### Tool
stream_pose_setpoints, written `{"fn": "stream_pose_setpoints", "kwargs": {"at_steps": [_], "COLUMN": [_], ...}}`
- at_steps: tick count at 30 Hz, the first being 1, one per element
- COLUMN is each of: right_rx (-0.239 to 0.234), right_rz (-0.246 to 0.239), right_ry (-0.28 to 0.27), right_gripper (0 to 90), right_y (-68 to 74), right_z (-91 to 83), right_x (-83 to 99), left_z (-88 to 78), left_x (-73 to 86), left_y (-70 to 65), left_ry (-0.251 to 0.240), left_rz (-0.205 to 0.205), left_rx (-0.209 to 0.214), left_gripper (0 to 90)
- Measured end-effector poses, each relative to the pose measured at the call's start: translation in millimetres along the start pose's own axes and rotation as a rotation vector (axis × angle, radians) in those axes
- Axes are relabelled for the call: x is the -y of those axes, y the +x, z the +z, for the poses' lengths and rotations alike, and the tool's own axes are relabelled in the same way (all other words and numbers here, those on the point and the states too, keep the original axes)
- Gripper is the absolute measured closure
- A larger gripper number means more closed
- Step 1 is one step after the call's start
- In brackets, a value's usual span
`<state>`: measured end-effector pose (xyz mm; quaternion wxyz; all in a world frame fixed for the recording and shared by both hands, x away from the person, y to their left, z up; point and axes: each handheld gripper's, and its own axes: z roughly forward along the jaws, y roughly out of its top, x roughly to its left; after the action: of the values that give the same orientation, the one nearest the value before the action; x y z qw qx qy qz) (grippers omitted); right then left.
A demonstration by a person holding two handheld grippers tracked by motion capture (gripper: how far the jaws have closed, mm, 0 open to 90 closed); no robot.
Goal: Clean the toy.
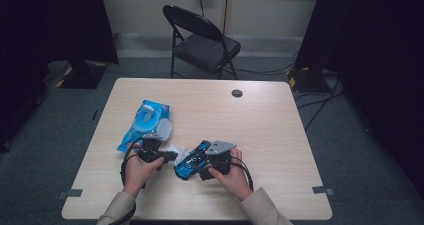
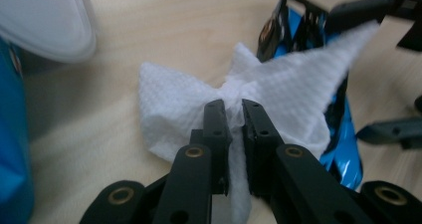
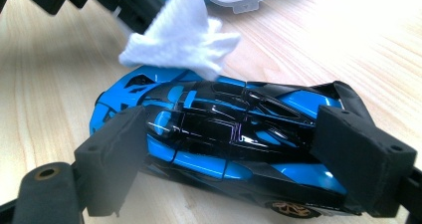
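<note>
Because the toy sports car is braced on the desk only end to end between the widely spread right tongs, it could be skidded or tipped if the wipe is pushed across too hard. The wet-wipe pack, lid open, lies just beyond the car's front, where it could be knocked by the left tongs. These are nearly pressed together, pinching a bunched white wipe that is held against the car's front.

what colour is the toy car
Blue and black toy car, with gold wheels; right gripper view shows it best.
</note>
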<state>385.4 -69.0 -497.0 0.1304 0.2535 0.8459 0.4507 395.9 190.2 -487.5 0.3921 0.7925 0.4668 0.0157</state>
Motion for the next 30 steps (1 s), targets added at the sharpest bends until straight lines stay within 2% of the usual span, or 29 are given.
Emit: {"fn": "stream_pose_setpoints", "kwargs": {"at_steps": [3,5,16,18,23,30], "right_rx": [-0.001,-0.002,0.001,0.001,0.002,0.001], "right_rz": [0.0,-0.001,-0.001,-0.002,-0.001,-0.002], "right_ry": [0.001,0.001,0.002,0.001,0.002,0.002], "right_gripper": [13.6,13.6,13.6,13.6,13.6,13.6], "right_y": [0.2,0.3,-0.6,-0.6,-0.7,-1.1], "right_z": [0.0,0.1,0.0,0.0,0.0,-0.1], "right_x": [-0.1,-0.2,-0.2,-0.1,-0.2,-0.2], "left_z": [0.3,2.6,9.5,11.5,18.9,32.3], "left_x": [1.2,2.5,-2.4,-4.5,-10.6,-23.1], "left_y": [0.1,-1.0,-4.8,-5.0,-6.9,-10.5], "left_ry": [0.025,0.048,0.038,0.041,0.033,0.035], "left_rz": [0.02,0.05,0.047,0.055,0.043,0.059], "left_rx": [-0.015,-0.03,-0.049,-0.052,-0.049,-0.052], "left_gripper": [82.1,81.8,81.6,81.6,81.7,81.7]}}
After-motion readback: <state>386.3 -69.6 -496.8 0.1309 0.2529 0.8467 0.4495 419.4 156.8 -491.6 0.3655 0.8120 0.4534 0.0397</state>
